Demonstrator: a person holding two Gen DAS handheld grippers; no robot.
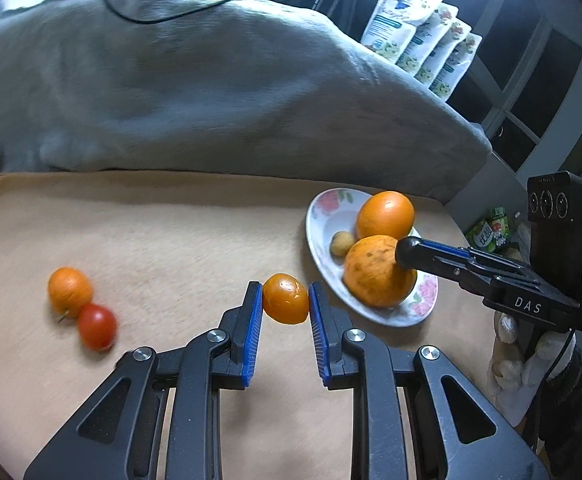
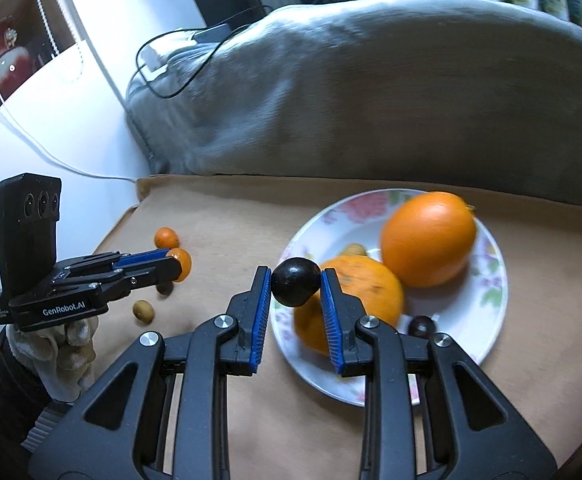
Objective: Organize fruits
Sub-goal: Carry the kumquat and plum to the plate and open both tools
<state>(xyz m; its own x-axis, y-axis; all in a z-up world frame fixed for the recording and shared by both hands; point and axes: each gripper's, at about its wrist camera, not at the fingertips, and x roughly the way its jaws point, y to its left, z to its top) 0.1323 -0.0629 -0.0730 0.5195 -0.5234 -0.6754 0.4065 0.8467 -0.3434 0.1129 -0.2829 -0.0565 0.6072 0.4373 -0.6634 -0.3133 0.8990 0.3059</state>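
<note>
Our right tongs grip a dark fruit right above the plate; our left tongs clasp a small orange just left of it, over the desk.

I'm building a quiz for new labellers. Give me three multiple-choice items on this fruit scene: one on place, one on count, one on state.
1. Where do the two big oranges lie?
A on the plate
B on the blanket
C on the floor

2. How many red tomatoes show in the left wrist view?
A one
B three
C none

3. What does the right gripper hold?
A nothing
B a dark round fruit
C a big orange

Answers:
1 A: both big oranges sit on the plate.
2 A: a single red tomato lies on the table.
3 B: the right gripper is closed on the dark round fruit.
</note>
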